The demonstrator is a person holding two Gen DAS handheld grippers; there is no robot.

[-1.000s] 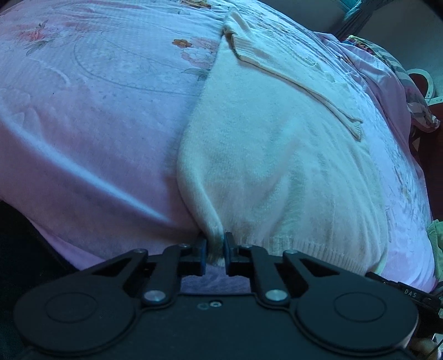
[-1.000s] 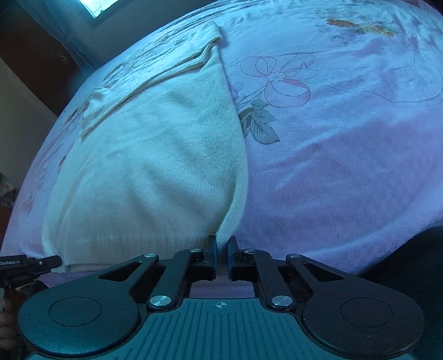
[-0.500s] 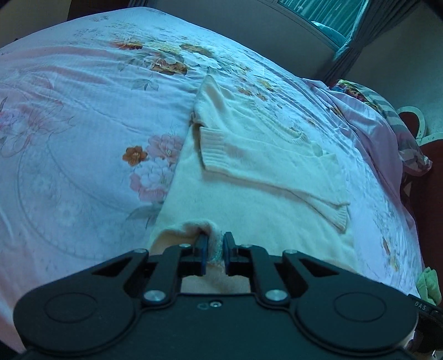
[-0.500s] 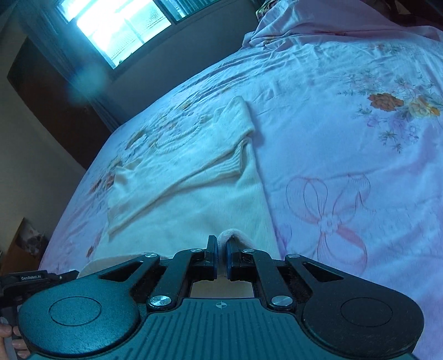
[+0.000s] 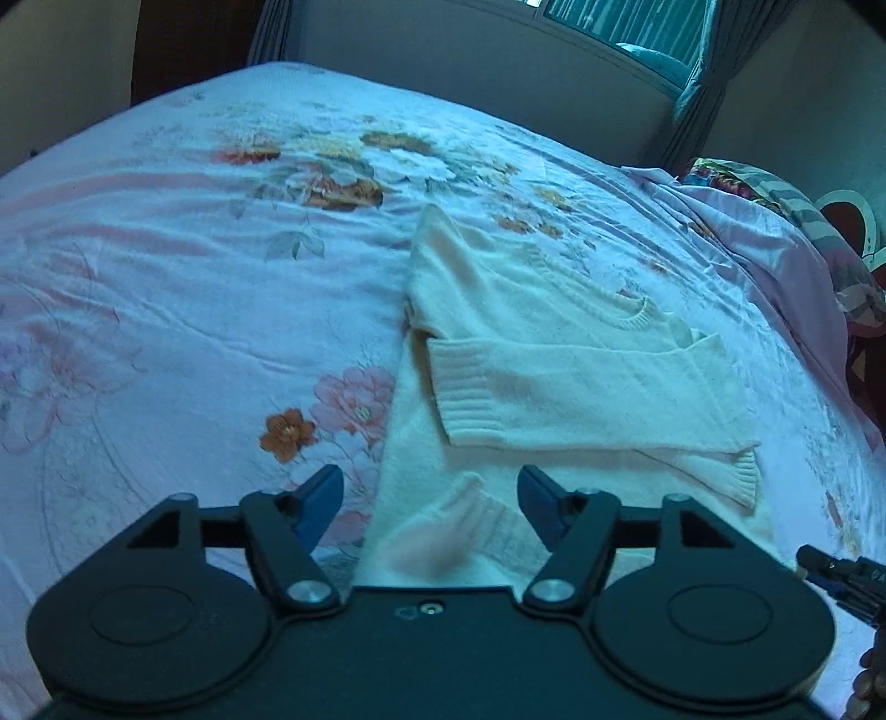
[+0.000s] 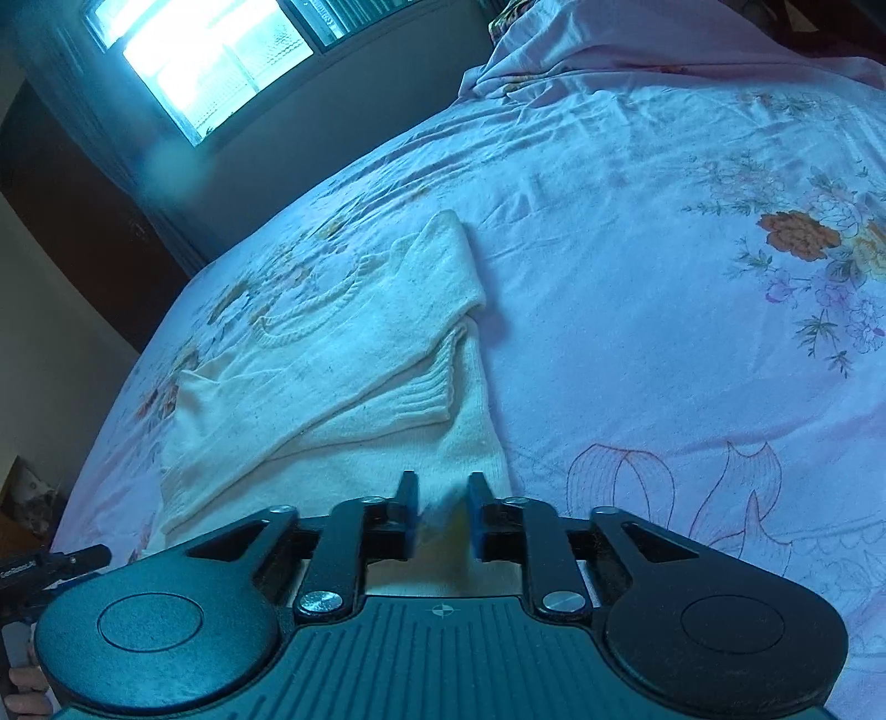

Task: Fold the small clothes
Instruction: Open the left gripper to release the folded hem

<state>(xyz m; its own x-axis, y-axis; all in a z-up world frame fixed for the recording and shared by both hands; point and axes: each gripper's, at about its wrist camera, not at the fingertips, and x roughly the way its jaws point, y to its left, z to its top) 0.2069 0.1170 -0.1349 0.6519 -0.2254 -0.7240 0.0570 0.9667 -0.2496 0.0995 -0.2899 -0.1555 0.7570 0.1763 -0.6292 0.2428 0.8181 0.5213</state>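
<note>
Two tools are opening over our cream knitted sweater (image 5: 554, 354), which lies flat on the pink floral bedsheet (image 5: 166, 277) with both sleeves folded across its chest. We see the left tool (image 5: 429, 501) spread wide, the blurred hem loose between its jaws. The right tool (image 6: 441, 512) stands narrower, blurred fabric between its jaws.

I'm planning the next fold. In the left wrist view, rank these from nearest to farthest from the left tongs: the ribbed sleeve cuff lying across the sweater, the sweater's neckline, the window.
1. Ribbed sleeve cuff: just beyond the opening left tongs, slightly right, across the sweater.
2. Neckline: farther up, to the right.
3. Window: top right, beyond the bed.
</note>
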